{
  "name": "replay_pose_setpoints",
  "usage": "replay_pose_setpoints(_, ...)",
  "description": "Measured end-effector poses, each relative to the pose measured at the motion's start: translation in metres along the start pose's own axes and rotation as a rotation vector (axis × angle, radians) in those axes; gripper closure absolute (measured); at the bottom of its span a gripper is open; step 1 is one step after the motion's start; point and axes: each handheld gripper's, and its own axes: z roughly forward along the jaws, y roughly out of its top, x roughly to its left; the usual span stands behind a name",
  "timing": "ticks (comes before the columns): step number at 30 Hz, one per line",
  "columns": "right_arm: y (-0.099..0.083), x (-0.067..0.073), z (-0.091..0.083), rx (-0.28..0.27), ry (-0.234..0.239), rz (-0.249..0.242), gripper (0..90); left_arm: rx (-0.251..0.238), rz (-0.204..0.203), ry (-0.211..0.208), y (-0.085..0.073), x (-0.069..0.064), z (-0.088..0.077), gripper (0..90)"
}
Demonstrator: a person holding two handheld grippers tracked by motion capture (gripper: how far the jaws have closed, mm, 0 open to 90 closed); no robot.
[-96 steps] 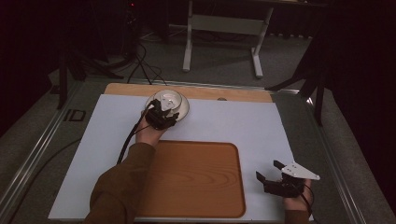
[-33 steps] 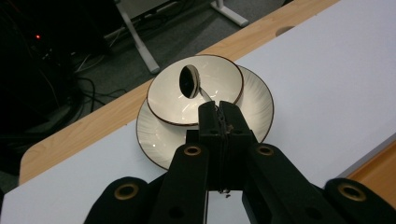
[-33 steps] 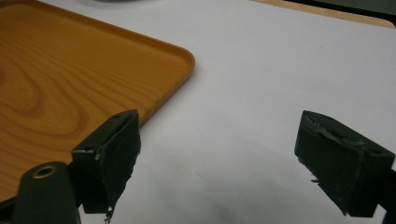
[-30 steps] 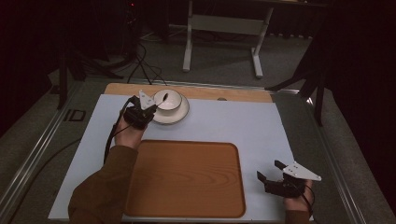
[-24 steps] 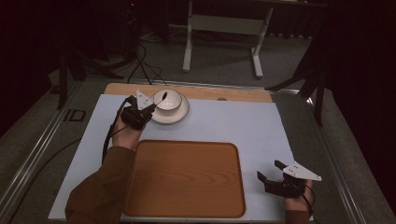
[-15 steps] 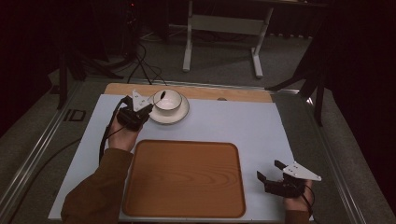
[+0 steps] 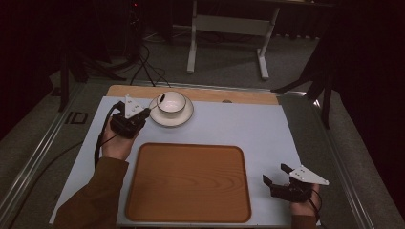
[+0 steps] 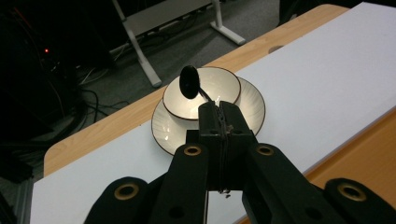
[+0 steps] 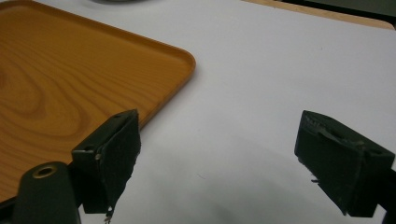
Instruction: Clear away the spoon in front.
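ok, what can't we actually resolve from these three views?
- Spoon handle, left gripper view: hidden behind the shut left claw, so contact can't be told.
- Bowl contents, high view: too small and dim.
- Tray, right gripper view: cut off by the left and top edges.
- Right claw base: cut off by the bottom edge.

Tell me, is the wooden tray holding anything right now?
No, the wooden tray is bare in the high view; the bowl sits on its saucer beyond the tray.
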Motion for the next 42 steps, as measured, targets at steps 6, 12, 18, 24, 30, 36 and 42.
replay_pose_setpoints(6,0.000,0.000,0.000,-0.003,-0.001,0.001,14.1,0.002,0.006,0.005,-0.005,0.000,-0.006,89.3)
replay_pose_setpoints(12,0.000,-0.001,0.000,-0.005,-0.002,0.000,14.1,-0.004,-0.003,0.005,-0.011,0.000,-0.012,89.3)
replay_pose_setpoints(18,0.000,0.000,0.000,-0.005,-0.002,-0.001,14.1,-0.009,-0.007,0.004,-0.017,-0.001,-0.019,89.3)
replay_pose_setpoints(24,0.000,0.000,0.000,-0.005,-0.002,-0.001,14.2,-0.020,-0.024,-0.016,-0.022,-0.002,-0.026,89.3)
replay_pose_setpoints(30,0.000,0.000,0.000,-0.005,-0.002,0.001,14.1,-0.022,-0.024,-0.018,-0.029,-0.004,-0.031,89.3)
replay_pose_setpoints(36,0.000,0.000,0.000,-0.005,-0.003,0.001,14.2,-0.025,-0.030,-0.020,-0.033,-0.006,-0.034,89.3)
replay_pose_setpoints(42,0.000,0.000,0.000,-0.004,-0.002,0.000,14.2,-0.030,-0.035,-0.025,-0.038,-0.011,-0.037,89.3)
